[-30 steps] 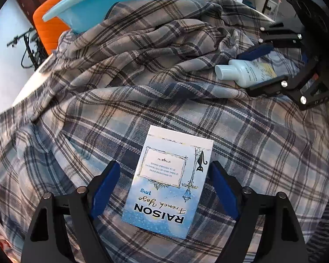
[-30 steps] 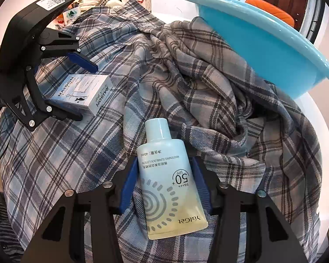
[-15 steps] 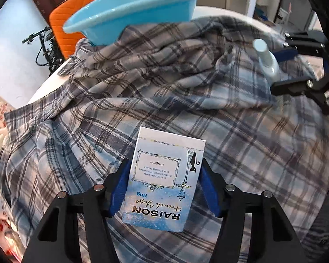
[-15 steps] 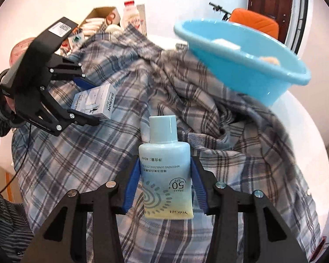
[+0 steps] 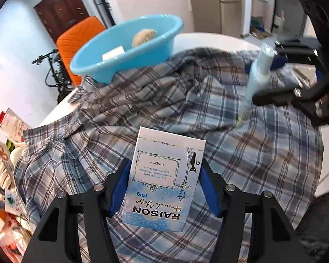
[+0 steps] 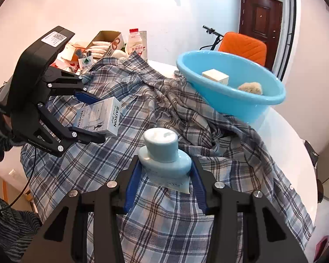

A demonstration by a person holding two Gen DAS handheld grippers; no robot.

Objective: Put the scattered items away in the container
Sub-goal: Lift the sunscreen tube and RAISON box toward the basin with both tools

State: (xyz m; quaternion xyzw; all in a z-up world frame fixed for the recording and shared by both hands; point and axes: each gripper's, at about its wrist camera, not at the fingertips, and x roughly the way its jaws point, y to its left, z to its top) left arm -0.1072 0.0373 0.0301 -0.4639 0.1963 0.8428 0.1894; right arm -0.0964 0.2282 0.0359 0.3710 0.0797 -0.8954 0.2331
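Observation:
My left gripper (image 5: 163, 179) is shut on a pale blue "RAISON" box (image 5: 162, 182) and holds it above the plaid shirt (image 5: 252, 153); the box also shows in the right wrist view (image 6: 101, 117). My right gripper (image 6: 164, 175) is shut on a light blue sunscreen bottle (image 6: 162, 153), cap pointing up and forward; the bottle also shows in the left wrist view (image 5: 257, 74). A blue plastic basin (image 6: 228, 96) stands at the far side on the shirt, holding a white box (image 6: 216, 76) and a tan fuzzy lump (image 6: 251, 87).
The shirt covers a white round table (image 6: 285, 142). A cardboard box and cartons (image 6: 111, 43) stand at the table's far left. An orange chair (image 6: 243, 46), a bicycle and a brown door lie beyond the basin.
Both grippers have lifted their items off the shirt and risen. The bottle has tipped from lying flat to cap-up. The basin's inside has come into view.

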